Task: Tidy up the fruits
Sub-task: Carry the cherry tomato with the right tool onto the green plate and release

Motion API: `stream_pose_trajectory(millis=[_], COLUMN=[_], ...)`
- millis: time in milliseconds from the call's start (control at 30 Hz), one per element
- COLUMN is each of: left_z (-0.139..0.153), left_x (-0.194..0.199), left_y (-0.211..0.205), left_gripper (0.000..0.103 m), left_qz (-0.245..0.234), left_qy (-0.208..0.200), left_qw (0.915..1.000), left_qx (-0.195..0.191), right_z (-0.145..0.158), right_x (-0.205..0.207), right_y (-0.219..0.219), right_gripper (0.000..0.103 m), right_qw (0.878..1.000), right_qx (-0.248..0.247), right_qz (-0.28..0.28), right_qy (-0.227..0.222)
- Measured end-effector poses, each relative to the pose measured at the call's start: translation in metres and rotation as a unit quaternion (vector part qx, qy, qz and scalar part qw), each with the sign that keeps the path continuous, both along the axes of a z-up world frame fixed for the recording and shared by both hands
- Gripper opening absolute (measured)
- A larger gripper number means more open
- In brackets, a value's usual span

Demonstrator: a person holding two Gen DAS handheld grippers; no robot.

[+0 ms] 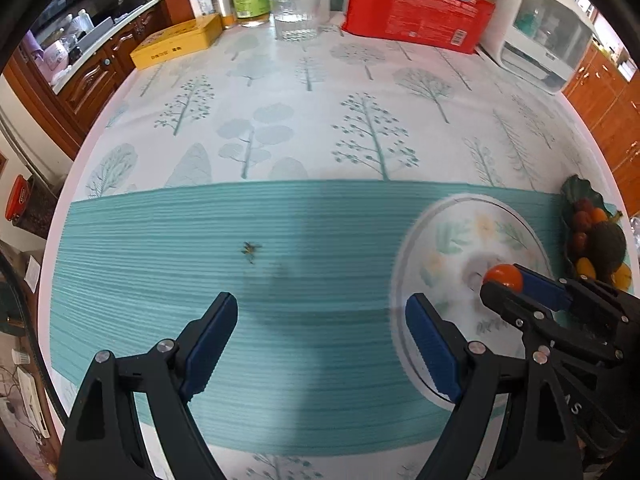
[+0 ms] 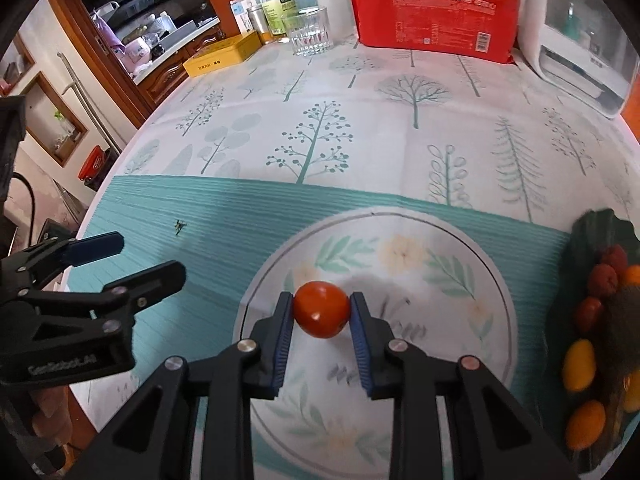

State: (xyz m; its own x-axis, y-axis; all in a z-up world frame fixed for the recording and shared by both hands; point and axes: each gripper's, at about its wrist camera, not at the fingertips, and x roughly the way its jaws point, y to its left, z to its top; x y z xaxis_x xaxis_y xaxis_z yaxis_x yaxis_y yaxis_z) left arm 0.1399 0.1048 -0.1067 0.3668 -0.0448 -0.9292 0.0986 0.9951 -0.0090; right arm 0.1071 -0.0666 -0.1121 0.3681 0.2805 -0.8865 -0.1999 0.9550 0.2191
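Observation:
My right gripper [image 2: 322, 312] is shut on a small red tomato [image 2: 321, 309] and holds it just above the white floral plate [image 2: 404, 256]. In the left wrist view the same tomato [image 1: 505, 277] shows between the right gripper's blue pads over the plate [image 1: 448, 240]. My left gripper [image 1: 322, 340] stands open over the teal placemat [image 1: 200, 280], left of the plate, with nothing between its fingers. At the far right a dark green leaf-shaped dish [image 2: 596, 232] holds several fruits: red ones, orange-yellow ones and a dark avocado [image 1: 606, 242].
A dried stem scrap [image 1: 251, 249] lies on the placemat. Along the table's back stand a yellow tin [image 1: 176, 42], a glass tumbler [image 1: 295, 16], bottles, a red package [image 1: 416, 8] and a white appliance [image 1: 540, 36]. Wooden cabinets flank the table.

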Motion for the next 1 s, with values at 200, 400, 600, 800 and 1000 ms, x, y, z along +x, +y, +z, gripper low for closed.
stream_pose_trajectory(millis=[200,400,600,800,1000], left_z=[0.008,0.023,0.039,0.049,0.055], left_x=[-0.019,-0.036,-0.045,-0.048,-0.047], left_y=[-0.034,-0.083,-0.135,-0.186,-0.233], left_gripper=[0.086,0.089,0.090,0.091,0.092], left_qz=[-0.014,-0.034,-0.051,-0.059,-0.064], left_qy=[0.006,-0.004,-0.023,-0.039,-0.055], left_qw=[0.9999,0.9994,0.9983,0.9973,0.9964], left_qx=[0.000,-0.010,-0.014,-0.017,-0.014], right_z=[0.015,0.031,0.050,0.061,0.063], right_x=[-0.029,-0.051,-0.066,-0.069,-0.063], right_y=[-0.031,-0.075,-0.129,-0.184,-0.237], right_gripper=[0.028,0.028,0.028,0.028,0.028], right_qw=[1.000,1.000,0.999,0.998,0.995], right_qx=[-0.005,-0.010,-0.016,-0.019,-0.020], right_qz=[-0.005,-0.016,-0.036,-0.061,-0.087], right_qy=[-0.002,-0.003,-0.020,-0.031,-0.036])
